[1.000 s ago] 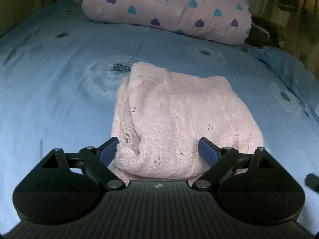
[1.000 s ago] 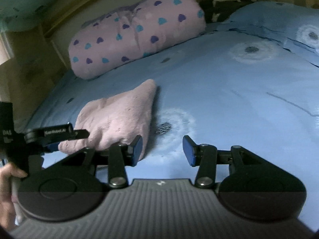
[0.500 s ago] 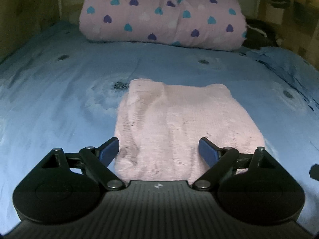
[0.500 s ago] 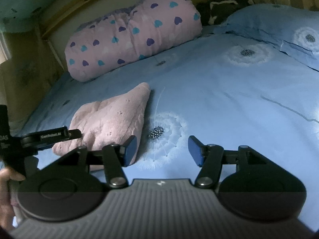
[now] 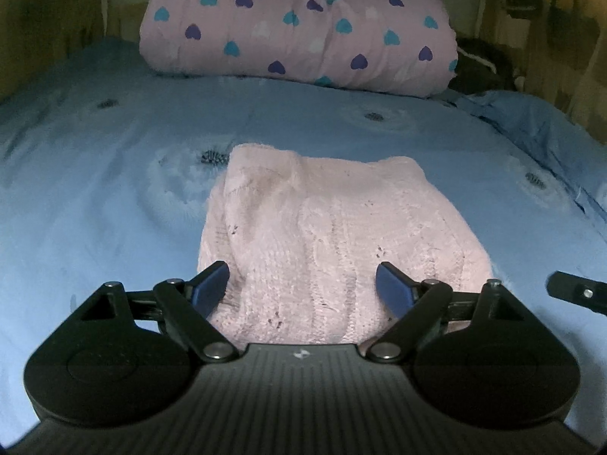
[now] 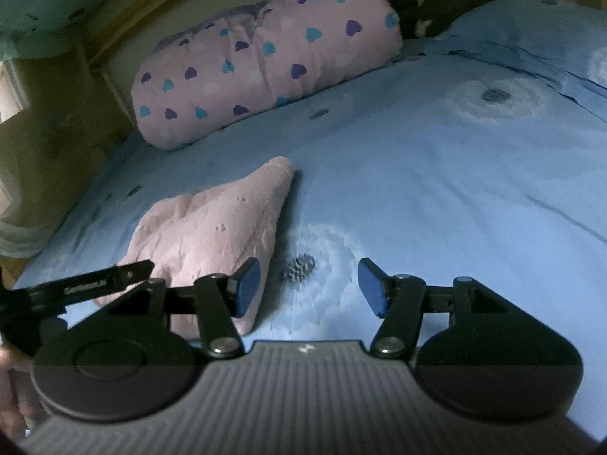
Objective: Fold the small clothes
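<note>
Nearest in the left wrist view, the left claw (image 5: 301,287) hangs released, its blue pads spread wide over the near edge of a folded pink knitted garment (image 5: 330,235); the pads do not press on the knit. The garment lies flat on the blue bedsheet (image 5: 95,197), a rough rectangle with cable ribs running away from the camera, near the middle of the bed. At the right edge of that view a black tip of the other tool shows. In the right wrist view, the right claw (image 6: 309,284) is also released, with only bedsheet and a printed dandelion (image 6: 301,265) between its pads; the garment sits just left of its left pad (image 6: 246,288). A hand (image 6: 11,386) shows at the lower left edge. Farther back, a rolled pink quilt with hearts (image 5: 299,26) lies across the head of the bed, and a blue pillow (image 6: 531,30) rests at far right.
</note>
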### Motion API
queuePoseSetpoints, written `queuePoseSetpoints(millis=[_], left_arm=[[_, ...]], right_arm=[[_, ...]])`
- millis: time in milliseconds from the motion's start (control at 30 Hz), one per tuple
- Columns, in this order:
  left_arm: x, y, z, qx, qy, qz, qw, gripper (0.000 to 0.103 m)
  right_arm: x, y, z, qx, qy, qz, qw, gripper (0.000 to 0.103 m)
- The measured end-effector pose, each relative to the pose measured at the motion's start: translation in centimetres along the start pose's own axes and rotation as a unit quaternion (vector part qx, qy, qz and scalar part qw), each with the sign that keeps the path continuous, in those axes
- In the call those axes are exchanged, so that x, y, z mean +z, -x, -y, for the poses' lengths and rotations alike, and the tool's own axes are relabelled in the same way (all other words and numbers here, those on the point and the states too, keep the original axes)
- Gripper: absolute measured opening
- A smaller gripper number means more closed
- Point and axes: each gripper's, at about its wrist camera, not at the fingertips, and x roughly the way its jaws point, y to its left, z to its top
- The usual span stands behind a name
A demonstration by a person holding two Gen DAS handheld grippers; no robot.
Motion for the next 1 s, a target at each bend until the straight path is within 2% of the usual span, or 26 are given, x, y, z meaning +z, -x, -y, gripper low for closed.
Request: queuePoseSetpoints(millis=[200,333,467,567,633,667,700,733,800,1000], left_arm=[[-0.2,-0.7,-0.5,0.001,0.013,-0.004,0.9999,0.088],[0.0,-0.6,-0.8,0.003,0.021,-0.001,0.9998,0.088],[-0.2,-0.3,-1.6,0.017,0.029,0.005,0.9994,0.088],[-0.5,-0.5,-2.5,0.012,0.053,-0.004,0.9985,0.088],[-0.7,-0.8,-3.2,-0.003,0.079,-0.016,0.9967,0.071],[-0.8,-0.9,-3.4,-0.006,0.087,-0.02,0.996,0.059],[-0.8,-0.8,-3.5,-0.006,0.089,-0.018,0.9959,0.043],[-0.8,-0.6,-3.5,-0.006,0.086,-0.016,0.9962,0.038],[-0.7,-0.2,-3.5,-0.008,0.085,-0.014,0.9963,0.032],[-1.2,2.3,-4.4,0.004,0.096,-0.003,0.9954,0.03]], right_arm=[[1.7,-2.5,-0.3,0.011,0.051,-0.01,0.999,0.06],[2.2,-3.8,-0.3,0.039,0.043,-0.011,0.998,0.06],[1.6,-4.5,-0.5,0.085,0.025,-0.003,0.996,0.06],[1.1,-5.2,-0.8,0.1,0.008,-0.019,0.995,0.061],[1.2,-5.4,-1.2,0.105,0.013,-0.02,0.994,0.061],[1.3,-5.3,-1.5,0.107,0.017,-0.016,0.994,0.061],[1.4,-5.3,-1.7,0.108,0.018,-0.014,0.994,0.061],[1.4,-5.3,-1.8,0.11,0.019,-0.014,0.994,0.061],[1.3,-5.3,-2.0,0.112,0.02,-0.015,0.993,0.061],[0.9,-5.5,-2.1,0.116,0.019,-0.023,0.993,0.061]])
